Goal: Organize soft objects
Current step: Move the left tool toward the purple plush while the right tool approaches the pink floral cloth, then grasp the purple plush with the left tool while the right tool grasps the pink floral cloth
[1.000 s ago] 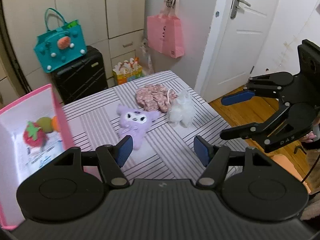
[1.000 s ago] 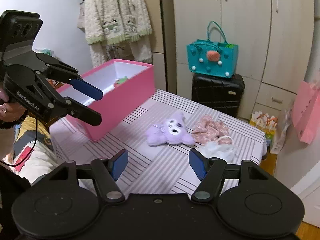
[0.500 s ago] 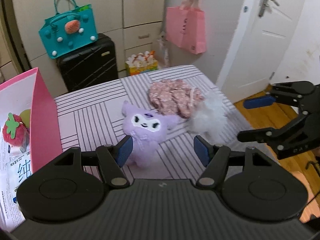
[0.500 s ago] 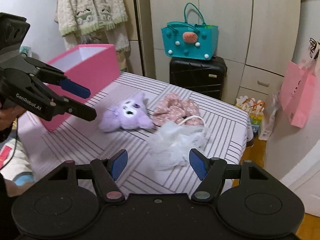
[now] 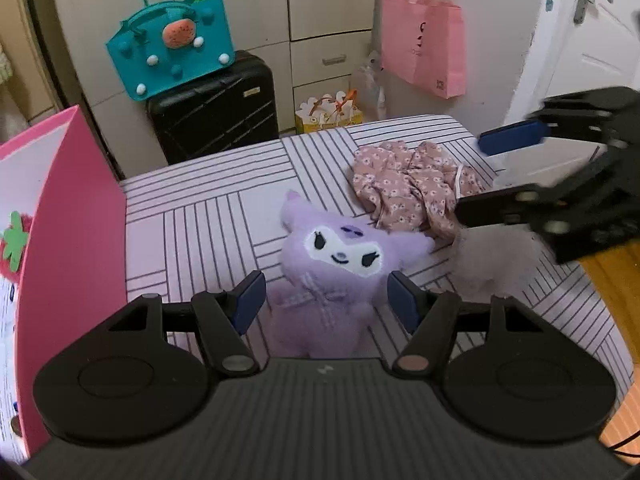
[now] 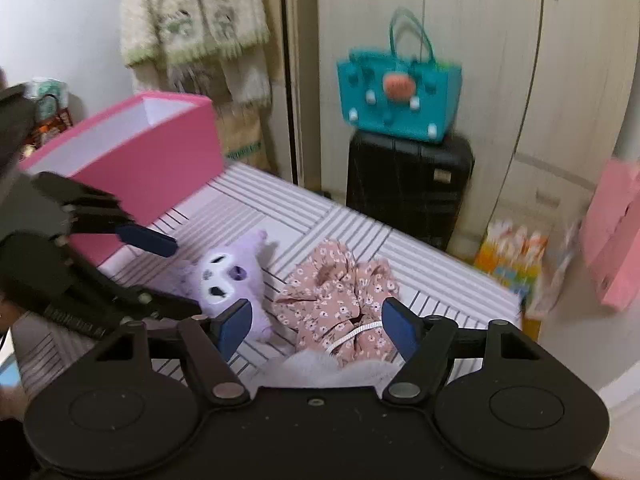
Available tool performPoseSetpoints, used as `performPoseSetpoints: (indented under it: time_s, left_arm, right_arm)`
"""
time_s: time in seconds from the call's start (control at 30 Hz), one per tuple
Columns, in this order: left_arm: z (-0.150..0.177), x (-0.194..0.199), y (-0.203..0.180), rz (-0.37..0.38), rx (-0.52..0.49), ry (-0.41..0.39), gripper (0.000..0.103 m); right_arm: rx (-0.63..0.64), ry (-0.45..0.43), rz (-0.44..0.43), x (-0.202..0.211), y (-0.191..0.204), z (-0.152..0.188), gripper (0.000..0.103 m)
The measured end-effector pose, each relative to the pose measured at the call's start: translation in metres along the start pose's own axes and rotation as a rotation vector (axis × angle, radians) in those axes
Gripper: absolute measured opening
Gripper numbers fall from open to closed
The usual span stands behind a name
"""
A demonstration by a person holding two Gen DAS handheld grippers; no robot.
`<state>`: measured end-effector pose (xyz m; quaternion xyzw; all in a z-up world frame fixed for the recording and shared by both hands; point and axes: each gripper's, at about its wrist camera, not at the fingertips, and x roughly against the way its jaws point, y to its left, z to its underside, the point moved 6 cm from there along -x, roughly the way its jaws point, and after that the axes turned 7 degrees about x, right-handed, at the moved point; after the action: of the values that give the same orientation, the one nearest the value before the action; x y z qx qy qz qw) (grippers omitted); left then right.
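Observation:
A purple plush toy [image 5: 334, 264] lies on the striped table [image 5: 200, 216]. My left gripper [image 5: 326, 300] is open, its blue pads on either side of the plush's body. A pink floral cloth [image 5: 412, 192] lies behind it, and a white fluffy puff [image 5: 496, 256] to its right. My right gripper [image 6: 316, 326] is open just above the white puff [image 6: 324, 368], with the floral cloth [image 6: 340, 292] beyond. The right gripper also shows in the left wrist view [image 5: 488, 176], the left one in the right wrist view [image 6: 168, 276]. A pink box [image 5: 68, 208] stands at the left.
A red strawberry plush [image 5: 12, 244] sits inside the pink box [image 6: 152, 160]. A black suitcase [image 5: 216, 112] with a teal bag [image 5: 172, 52] stands behind the table. A pink paper bag [image 5: 424, 48] hangs on the wall. The table's right edge drops to a wooden floor [image 5: 616, 276].
Both grippers have moved forward and down. The left one now brackets the purple plush; the right one has come in close over the white puff. Both stayed open.

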<state>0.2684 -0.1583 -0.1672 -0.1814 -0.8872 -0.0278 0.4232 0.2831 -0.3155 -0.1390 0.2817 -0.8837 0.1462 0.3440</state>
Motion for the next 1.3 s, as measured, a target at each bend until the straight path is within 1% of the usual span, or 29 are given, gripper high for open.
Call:
performPoseSetpoints:
  time_s: [0.03,0.1,0.27,0.4,0.5,0.53,0.57,0.6,0.63,0.67,0.73,0.8,0.97,1.03,1.1,1.3]
  left_arm:
    - [0.0,-0.002,-0.001,0.018,0.0,0.008,0.071]
    - [0.0,-0.005,0.0,0.039,0.025,0.024,0.071]
    - [0.004,-0.018,0.005,0.021,0.036,0.046,0.072]
    - [0.005,-0.021,0.007,0.031,0.058,0.043,0.073]
    - [0.007,-0.021,0.009,0.036,0.071,0.037,0.074]
    - [0.007,-0.021,0.009,0.04,0.074,0.036,0.074]
    - [0.007,-0.021,0.009,0.044,0.075,0.034,0.074]
    - [0.006,-0.022,0.01,0.045,0.075,0.032,0.074]
    - [0.007,-0.023,0.01,0.045,0.077,0.032,0.074]
    - [0.006,-0.026,0.01,0.042,0.081,0.036,0.074]
    - [0.008,-0.03,0.011,0.046,0.091,0.051,0.075]
    - [0.008,-0.029,0.01,0.048,0.089,0.04,0.075]
    - [0.009,-0.028,0.01,0.067,0.1,0.036,0.071]
    - [0.009,-0.026,0.011,0.083,0.108,0.035,0.066]
    - [0.009,-0.023,0.012,0.094,0.126,0.027,0.064]
    - [0.008,-0.008,0.014,0.103,0.13,-0.006,0.063]
  right_arm:
    - [-0.015,0.027,-0.009,-0.009,-0.002,-0.002,0.083]
    - [-0.016,0.056,-0.017,-0.022,-0.004,-0.007,0.083]
    - [-0.012,0.121,-0.001,-0.053,-0.015,-0.01,0.083]
    - [0.001,0.153,-0.037,-0.07,-0.017,-0.01,0.083]
    - [0.006,0.167,-0.042,-0.077,-0.017,-0.011,0.081]
    - [0.007,0.167,-0.043,-0.078,-0.017,-0.011,0.073]
    - [0.005,0.167,-0.042,-0.079,-0.017,-0.011,0.067]
    - [0.002,0.172,-0.037,-0.081,-0.019,-0.011,0.057]
    - [0.0,0.179,-0.033,-0.083,-0.019,-0.009,0.05]
    - [0.004,0.182,-0.035,-0.085,-0.02,-0.008,0.047]
    - [0.005,0.171,-0.048,-0.084,-0.02,-0.008,0.025]
    - [-0.005,0.165,-0.053,-0.083,-0.02,-0.009,0.022]
    - [-0.049,0.102,-0.046,-0.072,-0.02,-0.017,0.019]
    - [-0.056,0.065,-0.048,-0.065,-0.018,-0.022,0.019]
    - [-0.063,0.031,-0.054,-0.058,-0.016,-0.028,0.019]
    - [-0.102,-0.082,-0.078,-0.035,-0.01,-0.043,0.02]
